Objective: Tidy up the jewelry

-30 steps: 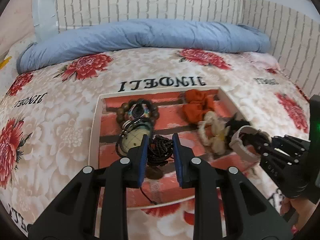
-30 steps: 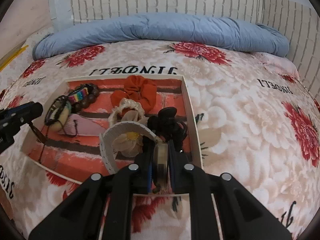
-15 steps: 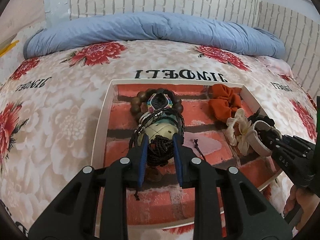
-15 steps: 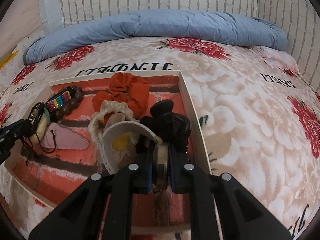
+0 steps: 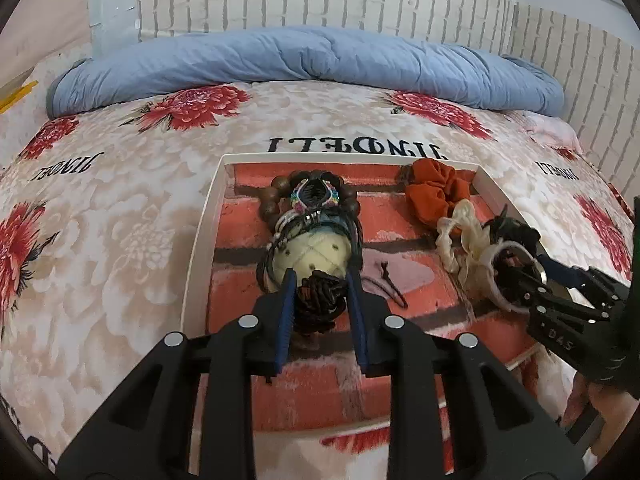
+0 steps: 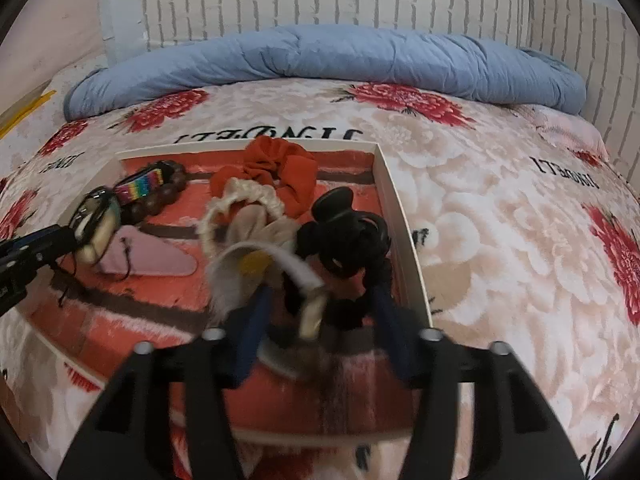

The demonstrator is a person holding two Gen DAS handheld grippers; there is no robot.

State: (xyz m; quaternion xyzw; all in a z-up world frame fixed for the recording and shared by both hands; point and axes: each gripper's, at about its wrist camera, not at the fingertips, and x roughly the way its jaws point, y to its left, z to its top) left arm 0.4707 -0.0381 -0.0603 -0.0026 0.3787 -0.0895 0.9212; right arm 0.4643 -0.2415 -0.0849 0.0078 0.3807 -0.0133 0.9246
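The right gripper (image 6: 316, 300) stands spread, white bracelet (image 6: 280, 260) loose between; the left gripper (image 5: 320, 296) pinches the black cord knot (image 5: 320, 296), best lowered gently into the tray (image 5: 200, 240).

Tray (image 5: 202, 216), left-wrist view: bare floor at 6 o'clock and along the left wall at 9. Bracelet pile (image 5: 312, 236) blocks 12; orange scrunchie (image 5: 434, 192) at 1; cream scrunchie (image 5: 460, 236) and right tool (image 5: 520, 276) crowd 3.

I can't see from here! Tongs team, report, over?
Left tongs around the black cord knot. Right tongs open, watch loose between. Both over the tray. Black hair clip crowds the watch.
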